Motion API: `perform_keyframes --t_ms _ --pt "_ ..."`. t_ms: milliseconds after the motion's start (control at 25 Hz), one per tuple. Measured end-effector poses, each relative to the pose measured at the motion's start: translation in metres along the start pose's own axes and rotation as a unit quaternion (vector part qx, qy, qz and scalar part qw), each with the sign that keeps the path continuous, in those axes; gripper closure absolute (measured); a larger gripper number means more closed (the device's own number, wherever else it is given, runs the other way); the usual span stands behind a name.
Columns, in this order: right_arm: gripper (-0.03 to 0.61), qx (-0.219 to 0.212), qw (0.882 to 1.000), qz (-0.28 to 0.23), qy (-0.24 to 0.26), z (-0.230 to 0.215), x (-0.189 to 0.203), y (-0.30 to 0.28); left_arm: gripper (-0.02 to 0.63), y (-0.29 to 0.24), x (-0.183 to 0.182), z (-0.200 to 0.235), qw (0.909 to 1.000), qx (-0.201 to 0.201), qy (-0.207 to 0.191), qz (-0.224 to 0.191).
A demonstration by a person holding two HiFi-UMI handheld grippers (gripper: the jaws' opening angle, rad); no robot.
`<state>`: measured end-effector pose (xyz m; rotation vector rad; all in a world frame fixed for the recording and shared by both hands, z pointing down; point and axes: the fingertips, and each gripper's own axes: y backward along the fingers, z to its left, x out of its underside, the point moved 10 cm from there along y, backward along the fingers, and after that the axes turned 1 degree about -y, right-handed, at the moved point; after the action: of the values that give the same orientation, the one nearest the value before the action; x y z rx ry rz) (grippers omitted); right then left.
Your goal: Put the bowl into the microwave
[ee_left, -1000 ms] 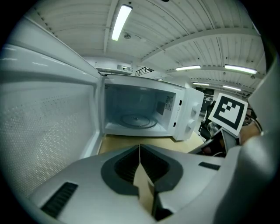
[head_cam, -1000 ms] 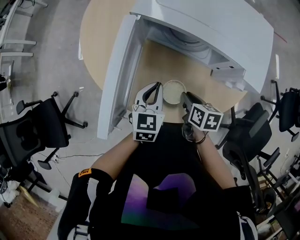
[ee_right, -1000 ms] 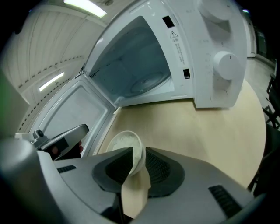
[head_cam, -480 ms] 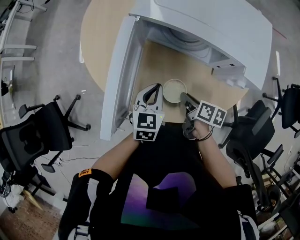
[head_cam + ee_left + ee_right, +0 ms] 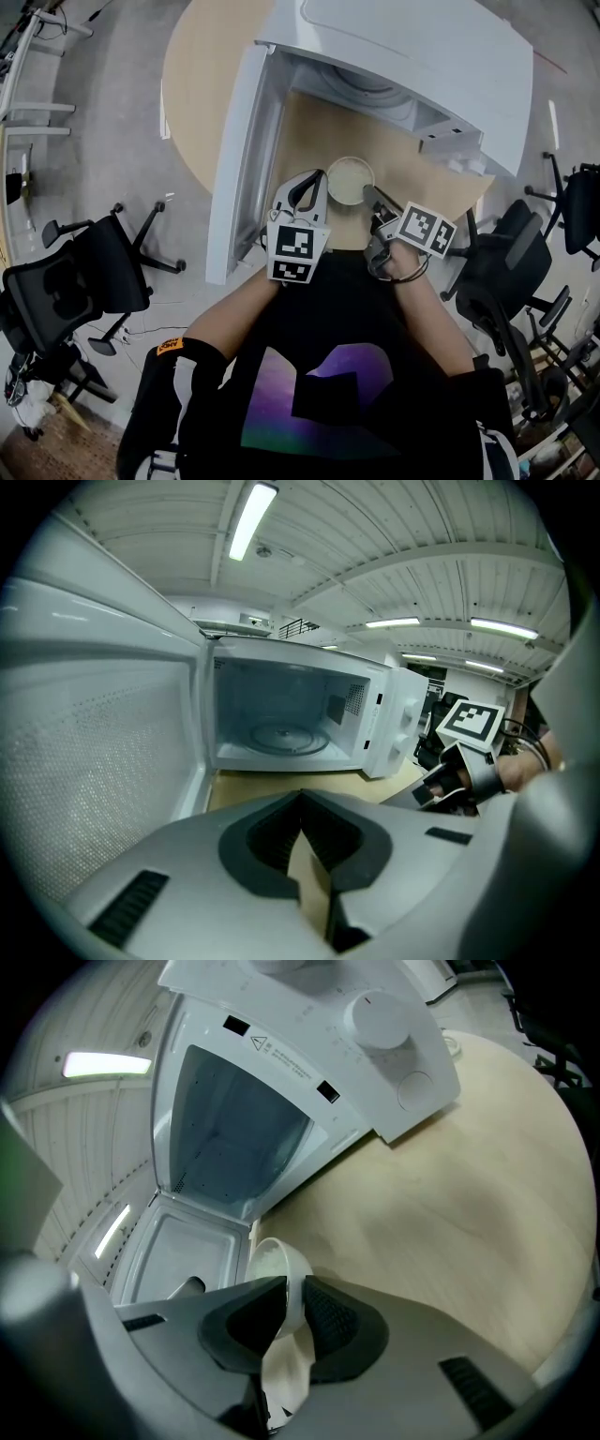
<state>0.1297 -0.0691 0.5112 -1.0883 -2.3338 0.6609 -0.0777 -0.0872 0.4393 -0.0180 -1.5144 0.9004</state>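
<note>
While bowl (image 5: 349, 180) stays put, right gripper (image 5: 373, 194) shifted

I count one microwave (image 5: 422, 56) with one door (image 5: 239, 159) and two round knobs (image 5: 380, 1018) on its panel, one bowl (image 5: 349, 180), and one round wooden table (image 5: 197, 84). I carry two grippers, the left gripper (image 5: 307, 185) and the right gripper (image 5: 376, 198), each bearing one marker cube (image 5: 292, 251). I make out at least four black office chairs (image 5: 80, 286), though the crowded edges keep me from an exact number.
</note>
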Motion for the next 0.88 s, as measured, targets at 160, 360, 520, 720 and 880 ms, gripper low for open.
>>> perform_keyframes --t_ms 160,360,520,720,880 --pt "0.506 -0.011 1.000 -0.022 0.001 0.012 -0.010 0.006 0.568 0.002 -0.008 0.001 0.9999 0.000 -0.001 -0.011" --pt "0.508 -0.023 0.999 -0.040 -0.001 0.027 -0.019 0.013 0.568 0.005 -0.013 0.003 0.9998 -0.003 0.002 -0.020" --pt "0.508 -0.034 0.998 -0.056 -0.001 0.039 -0.027 0.017 0.568 0.006 -0.019 0.004 0.9996 -0.005 0.006 -0.029" --pt "0.509 -0.052 0.996 -0.075 -0.006 0.054 -0.039 0.019 0.568 0.004 -0.027 0.005 0.9993 -0.011 0.005 -0.035" --pt "0.511 -0.064 0.994 -0.088 -0.009 0.062 -0.050 0.018 0.568 0.004 -0.035 0.004 0.9991 -0.014 0.002 -0.040"
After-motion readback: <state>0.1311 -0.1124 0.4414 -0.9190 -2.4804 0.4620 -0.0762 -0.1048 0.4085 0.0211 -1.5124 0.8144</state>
